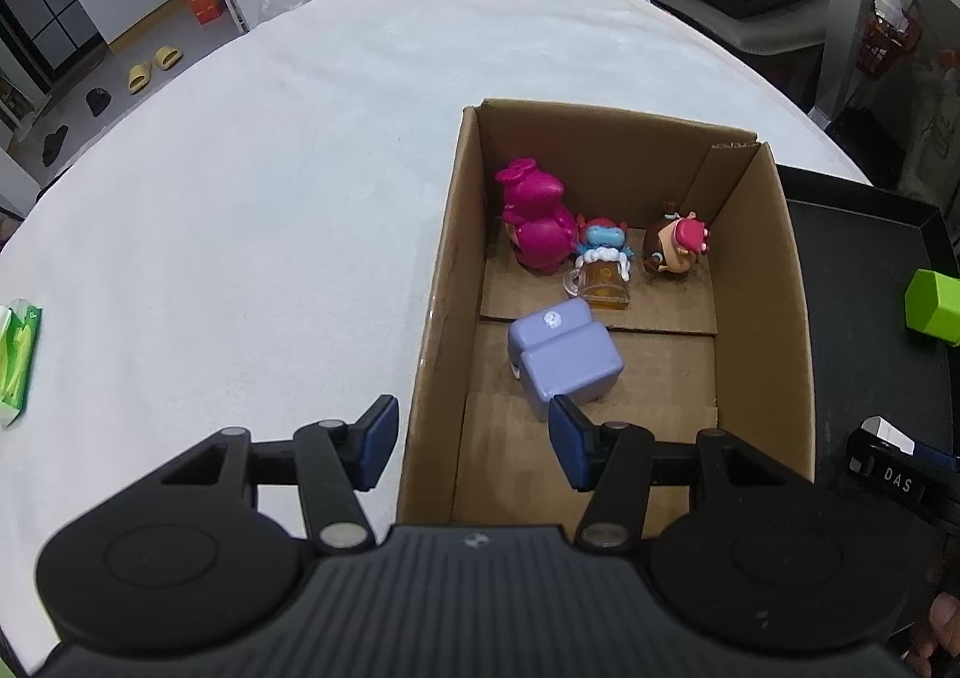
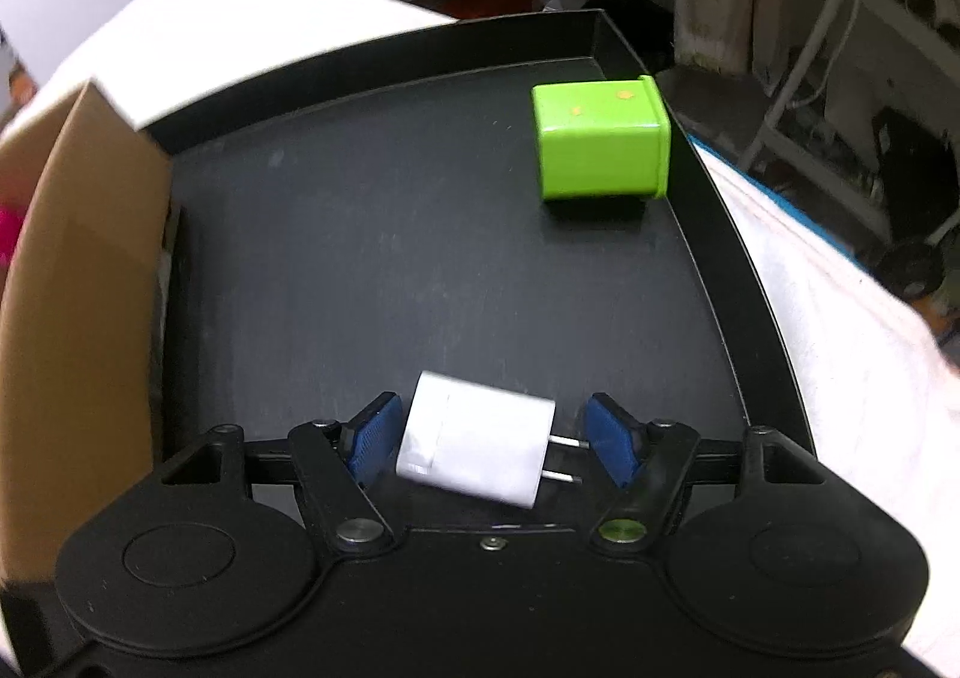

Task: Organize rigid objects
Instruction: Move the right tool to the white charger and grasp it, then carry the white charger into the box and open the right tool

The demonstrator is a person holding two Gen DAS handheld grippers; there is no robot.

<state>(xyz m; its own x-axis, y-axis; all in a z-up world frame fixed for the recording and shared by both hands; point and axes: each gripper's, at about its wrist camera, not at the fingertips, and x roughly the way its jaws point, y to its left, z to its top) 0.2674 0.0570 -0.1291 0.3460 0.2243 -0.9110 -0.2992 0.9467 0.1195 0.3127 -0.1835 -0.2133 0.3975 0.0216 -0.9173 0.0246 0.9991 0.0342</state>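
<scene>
An open cardboard box (image 1: 774, 282) holds a magenta figure (image 1: 537, 222), a blue figure with a mug (image 1: 603, 270), a brown figure (image 1: 672, 246) and a lilac block (image 1: 564, 357). My left gripper (image 1: 474, 444) is open and empty above the box's near left wall. A black tray (image 2: 420, 234) holds a green box (image 2: 600, 141) at its far right and a white plug charger (image 2: 480, 447). My right gripper (image 2: 492, 444) is open with its pads either side of the charger, not touching it. The green box (image 1: 933, 306) and the right gripper show at the left view's right edge.
The box and the tray stand side by side on a white cloth-covered table (image 1: 240, 198). A green packet (image 1: 18, 360) lies at the table's left edge. Chairs, shelves and floor clutter lie beyond the table.
</scene>
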